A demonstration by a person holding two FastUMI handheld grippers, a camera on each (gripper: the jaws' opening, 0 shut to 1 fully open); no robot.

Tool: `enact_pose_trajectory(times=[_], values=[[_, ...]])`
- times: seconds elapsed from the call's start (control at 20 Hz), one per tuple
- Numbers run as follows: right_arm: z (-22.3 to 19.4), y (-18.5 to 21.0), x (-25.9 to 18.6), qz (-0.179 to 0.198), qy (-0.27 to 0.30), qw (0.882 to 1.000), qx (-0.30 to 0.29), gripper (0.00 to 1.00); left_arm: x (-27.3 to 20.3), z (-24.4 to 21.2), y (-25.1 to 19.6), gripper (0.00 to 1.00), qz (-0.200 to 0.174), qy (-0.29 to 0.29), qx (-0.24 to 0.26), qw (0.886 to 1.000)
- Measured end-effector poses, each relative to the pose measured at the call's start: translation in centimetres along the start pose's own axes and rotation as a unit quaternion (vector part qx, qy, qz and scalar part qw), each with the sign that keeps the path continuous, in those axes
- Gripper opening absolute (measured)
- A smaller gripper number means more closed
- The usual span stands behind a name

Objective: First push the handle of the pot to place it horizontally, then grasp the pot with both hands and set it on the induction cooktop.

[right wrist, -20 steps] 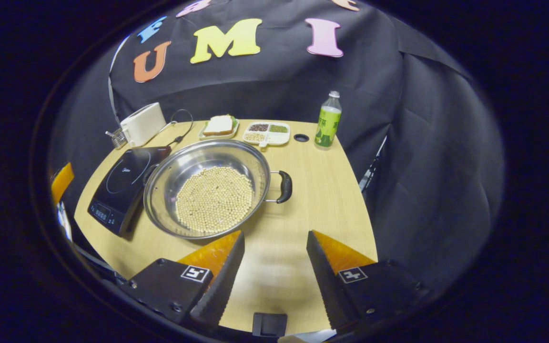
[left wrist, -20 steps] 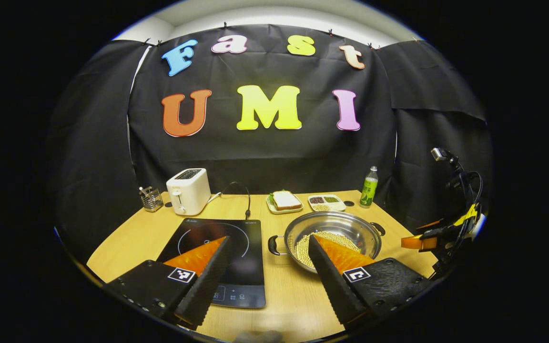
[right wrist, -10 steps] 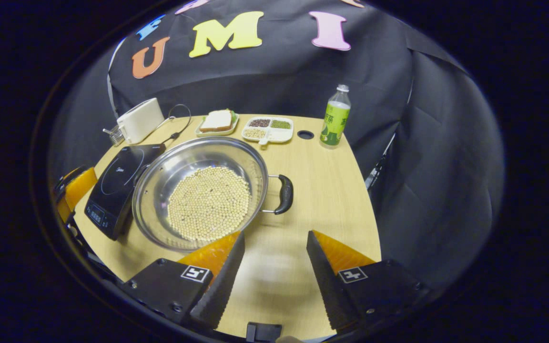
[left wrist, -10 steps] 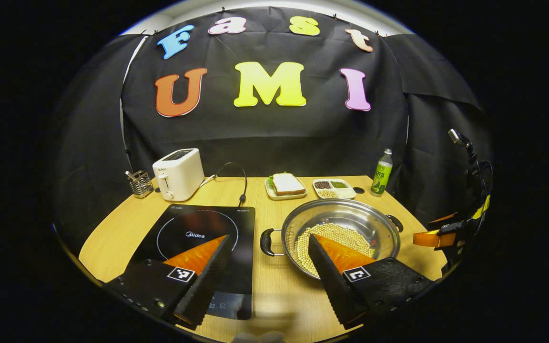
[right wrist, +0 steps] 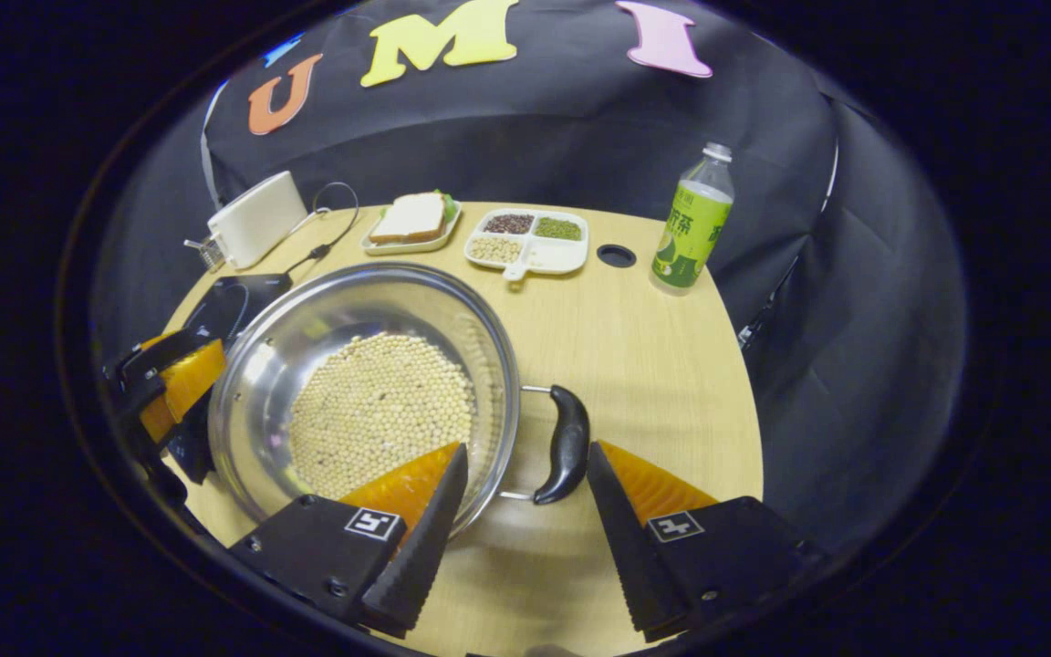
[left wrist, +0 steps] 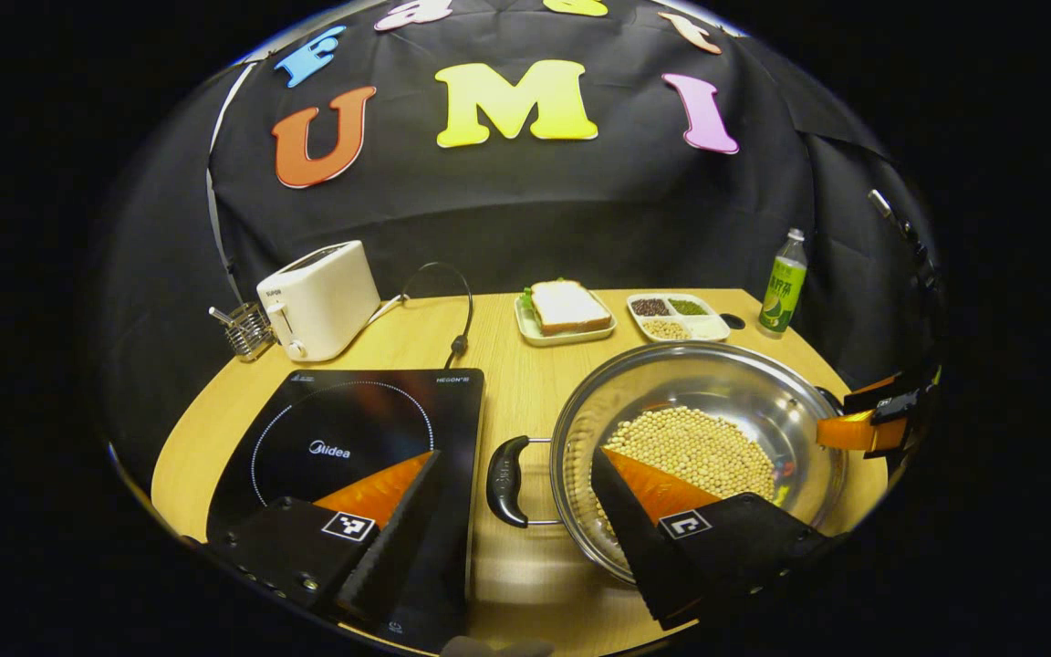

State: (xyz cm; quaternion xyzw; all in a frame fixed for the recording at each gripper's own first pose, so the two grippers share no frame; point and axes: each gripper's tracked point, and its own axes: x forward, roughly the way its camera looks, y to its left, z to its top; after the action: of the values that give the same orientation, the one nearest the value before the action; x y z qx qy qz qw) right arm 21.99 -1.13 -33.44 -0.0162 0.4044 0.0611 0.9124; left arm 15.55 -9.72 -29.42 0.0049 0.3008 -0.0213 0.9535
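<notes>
A steel pot (left wrist: 744,388) (right wrist: 306,319) holding yellow beans (left wrist: 694,447) (right wrist: 379,411) stands on the wooden table, to the right of the black induction cooktop (left wrist: 352,433) (right wrist: 234,301). My left gripper (left wrist: 516,525) is open; the pot's left black handle (left wrist: 505,467) lies between its fingers, untouched. My right gripper (right wrist: 525,520) is open too, with the pot's right black handle (right wrist: 567,444) between its fingertips, not pressed. The right gripper's orange fingers (left wrist: 854,429) show at the pot's far rim in the left gripper view. The left gripper's orange fingers (right wrist: 181,383) show beside the pot in the right gripper view.
At the back of the table stand a white toaster (left wrist: 317,299), a wire utensil holder (left wrist: 244,330), a plate with a sandwich (left wrist: 567,312), a divided dish of grains (left wrist: 679,316) and a green bottle (left wrist: 783,285) (right wrist: 691,224). The cooktop's cord (left wrist: 457,315) loops behind it.
Both grippers have moved forward and down toward the pot. Each handle now sits between an open pair of fingers. The pot has not moved.
</notes>
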Motion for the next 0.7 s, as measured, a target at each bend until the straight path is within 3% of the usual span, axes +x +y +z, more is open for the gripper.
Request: enact_pose_trajectory(times=[0.3, 0.4, 0.45, 0.5, 0.6, 0.7], values=[[0.4, 0.1, 3.0, 0.017, 0.023, 1.000, 0.001, 0.85, 3.2, -2.1, -1.8, 0.97, -0.013, 0.047, -0.006, 0.999], [0.0, 0.1, 3.6, 0.019, 0.035, 0.999, 0.001, 0.84, 3.8, -2.5, -1.6, 0.93, -0.006, 0.059, 0.001, 0.998], [0.0, 0.0, 3.5, 0.020, 0.036, 0.999, 0.006, 0.72, 4.0, -2.7, -1.4, 0.93, -0.002, 0.065, 0.001, 0.998], [0.1, 0.0, 3.7, 0.020, 0.038, 0.999, 0.014, 0.75, 4.0, -2.5, -0.8, 0.88, 0.006, 0.064, 0.004, 0.998], [-0.1, 0.0, 3.6, 0.021, 0.045, 0.998, 0.025, 0.70, 4.1, -2.7, -0.8, 0.73, 0.006, 0.074, 0.008, 0.997], [-0.1, 0.1, 3.5, 0.016, 0.052, 0.998, 0.031, 0.67, 4.1, -2.9, -0.8, 0.73, 0.008, 0.086, 0.015, 0.996]])
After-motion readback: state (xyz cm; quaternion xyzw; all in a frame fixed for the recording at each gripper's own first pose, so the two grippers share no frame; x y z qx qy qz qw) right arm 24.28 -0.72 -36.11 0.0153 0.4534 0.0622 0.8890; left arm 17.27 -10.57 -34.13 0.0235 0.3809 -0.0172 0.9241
